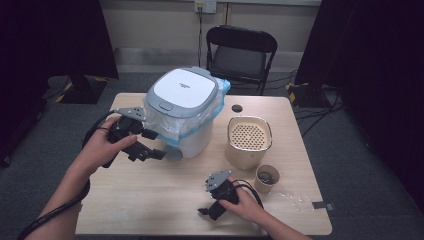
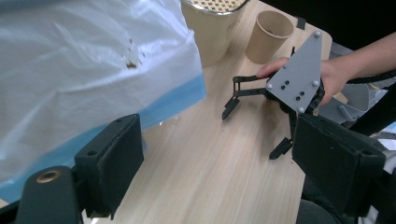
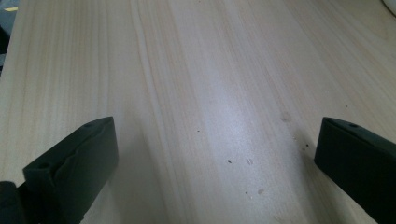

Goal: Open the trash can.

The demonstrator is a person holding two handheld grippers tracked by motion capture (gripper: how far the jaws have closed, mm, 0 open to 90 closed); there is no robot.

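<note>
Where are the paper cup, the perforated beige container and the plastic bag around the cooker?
paper cup (image 1: 267, 179), high view, on its front wall below the rim.
perforated beige container (image 1: 246, 155), high view, on its front side wall.
plastic bag (image 2: 84, 65), left gripper view, on its white crinkled sheet.

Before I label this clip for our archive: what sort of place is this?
Probably a recording studio or lab corner, not a home kitchen: dark curtains flank a lone wooden table, a folding chair stands on grey carpet, and a bag-wrapped rice cooker sits like a prop.
</note>
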